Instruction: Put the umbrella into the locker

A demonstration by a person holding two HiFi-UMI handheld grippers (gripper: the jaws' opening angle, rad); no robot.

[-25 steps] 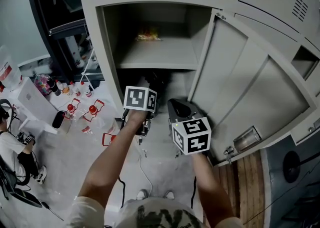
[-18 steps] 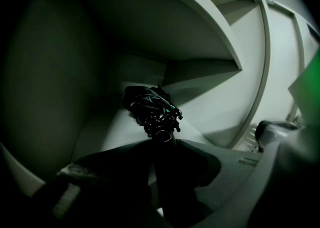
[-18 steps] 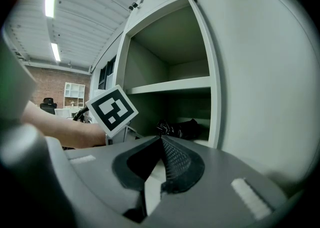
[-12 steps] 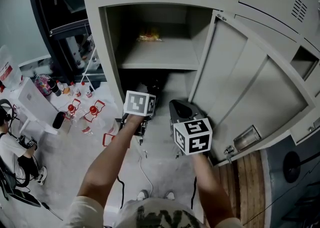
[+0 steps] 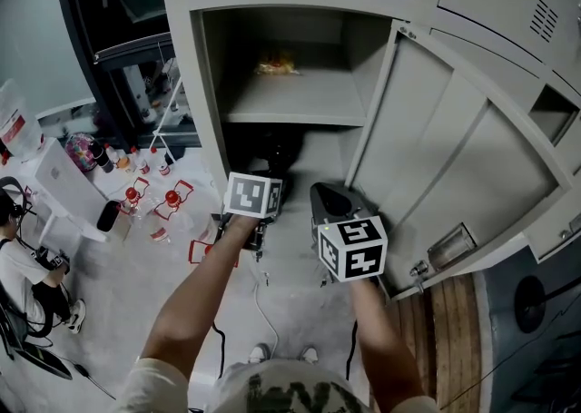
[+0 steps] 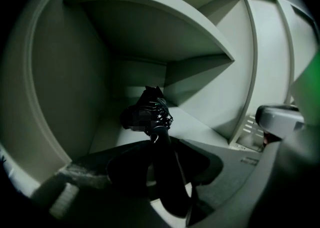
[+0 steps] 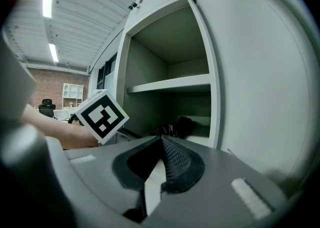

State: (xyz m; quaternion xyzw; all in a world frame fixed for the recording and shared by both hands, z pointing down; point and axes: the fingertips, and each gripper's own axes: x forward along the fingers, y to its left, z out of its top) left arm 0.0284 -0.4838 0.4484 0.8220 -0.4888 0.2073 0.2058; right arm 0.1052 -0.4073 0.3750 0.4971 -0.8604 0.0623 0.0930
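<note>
The black folded umbrella (image 5: 277, 150) lies on the floor of the grey locker's lower compartment (image 5: 322, 152), under the shelf (image 5: 290, 98). In the left gripper view its bunched canopy (image 6: 147, 111) points inward and its dark handle (image 6: 167, 172) runs back between my left gripper's (image 6: 162, 154) jaws. Those jaws are opening, with light showing beside the handle. My left gripper's marker cube (image 5: 252, 195) hangs at the locker mouth. My right gripper (image 7: 160, 142) is shut and empty, held level beside the open door (image 5: 454, 157); it also sees the umbrella (image 7: 177, 127).
A snack packet (image 5: 277, 63) lies on the upper shelf. Red-capped bottles (image 5: 150, 202) stand on the floor at left, near a seated person (image 5: 23, 266). A cable (image 5: 263, 302) trails across the floor below my arms. Wooden boards (image 5: 449, 320) lie at right.
My left gripper has drawn back a little from the locker mouth toward me. The umbrella stays in the lower compartment. The right gripper has not moved.
</note>
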